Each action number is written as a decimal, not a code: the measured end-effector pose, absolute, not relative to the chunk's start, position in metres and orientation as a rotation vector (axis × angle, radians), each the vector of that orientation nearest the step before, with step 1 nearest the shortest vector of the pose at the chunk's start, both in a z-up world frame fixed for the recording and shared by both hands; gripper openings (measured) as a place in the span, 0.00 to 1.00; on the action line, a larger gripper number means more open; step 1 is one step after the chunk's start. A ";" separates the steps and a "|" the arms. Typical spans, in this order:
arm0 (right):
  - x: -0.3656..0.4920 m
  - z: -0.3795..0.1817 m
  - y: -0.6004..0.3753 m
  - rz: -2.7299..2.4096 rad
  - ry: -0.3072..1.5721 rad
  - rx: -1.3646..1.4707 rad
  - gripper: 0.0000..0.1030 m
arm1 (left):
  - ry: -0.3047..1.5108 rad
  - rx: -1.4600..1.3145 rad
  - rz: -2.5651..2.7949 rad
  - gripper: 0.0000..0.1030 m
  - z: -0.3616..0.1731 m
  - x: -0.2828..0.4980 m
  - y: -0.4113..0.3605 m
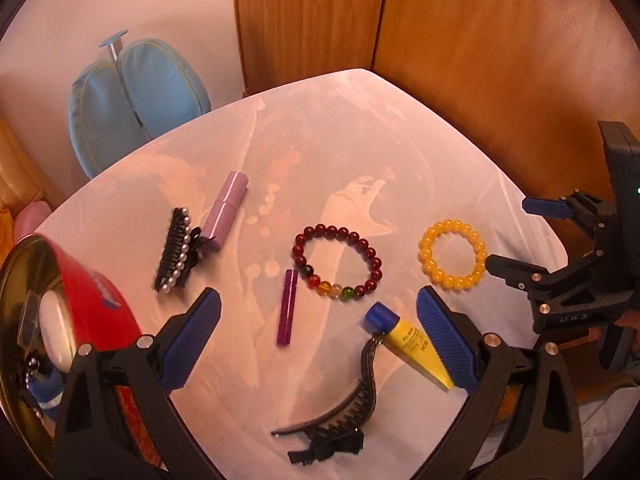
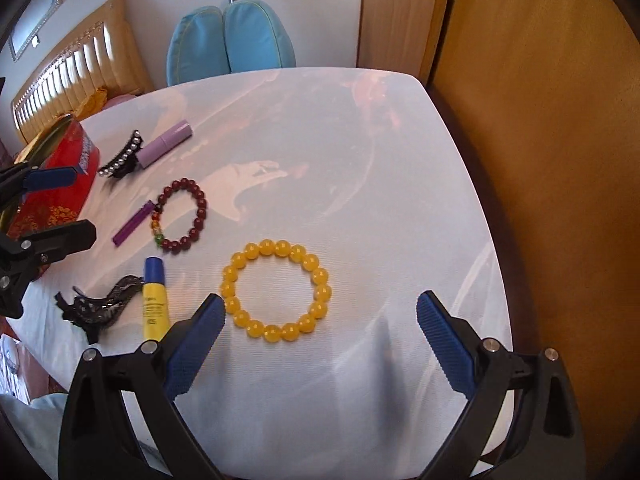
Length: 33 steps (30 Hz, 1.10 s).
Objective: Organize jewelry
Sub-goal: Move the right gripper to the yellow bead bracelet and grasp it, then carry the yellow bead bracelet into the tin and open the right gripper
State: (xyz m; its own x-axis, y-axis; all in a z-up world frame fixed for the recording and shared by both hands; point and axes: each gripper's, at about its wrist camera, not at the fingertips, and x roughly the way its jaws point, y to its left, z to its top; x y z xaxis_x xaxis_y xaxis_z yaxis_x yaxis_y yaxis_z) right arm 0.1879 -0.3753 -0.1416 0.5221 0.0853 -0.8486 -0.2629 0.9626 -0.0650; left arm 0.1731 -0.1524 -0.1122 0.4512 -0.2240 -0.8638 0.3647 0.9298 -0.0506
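Observation:
A yellow bead bracelet lies on the white table, just ahead of my open, empty right gripper; it also shows in the left wrist view. A dark red bead bracelet lies mid-table, also seen in the right wrist view. My left gripper is open and empty above a purple stick, a yellow tube and a dark hair claw. A red tin with gold inside holds small items at the left.
A pearl-edged black hair clip and a lilac lipstick tube lie at the left. The right gripper shows in the left wrist view. A blue chair stands behind the table; a wooden cabinet flanks its right.

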 end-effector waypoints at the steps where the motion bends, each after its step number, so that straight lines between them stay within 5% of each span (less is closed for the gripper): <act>1: 0.192 -0.145 -0.378 0.192 1.011 -0.189 0.94 | 1.052 0.163 -0.385 0.93 -0.117 0.178 -0.156; 11: 0.210 -0.172 -0.373 0.169 1.074 -0.154 0.94 | 1.065 0.277 -0.513 0.93 -0.136 0.215 -0.182; 19: 0.199 -0.173 -0.363 0.234 1.039 -0.199 0.53 | 1.079 0.285 -0.527 0.93 -0.142 0.217 -0.187; 21: 0.193 -0.172 -0.358 0.268 1.034 -0.219 0.27 | 1.078 0.285 -0.522 0.93 -0.141 0.217 -0.188; 23: 0.188 -0.171 -0.355 0.295 1.043 -0.227 0.12 | 1.071 0.280 -0.513 0.93 -0.138 0.215 -0.188; 33: 0.164 -0.111 -0.362 0.359 0.885 -0.216 0.12 | 0.981 0.235 -0.437 0.93 -0.099 0.187 -0.185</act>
State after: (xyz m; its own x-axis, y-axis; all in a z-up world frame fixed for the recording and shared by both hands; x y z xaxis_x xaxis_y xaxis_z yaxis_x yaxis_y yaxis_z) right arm 0.1635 -0.3620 -0.1109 0.5791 0.2165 -0.7859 -0.3927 0.9190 -0.0361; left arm 0.1865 -0.1848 -0.0986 0.4791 -0.2504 -0.8413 0.4584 0.8888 -0.0034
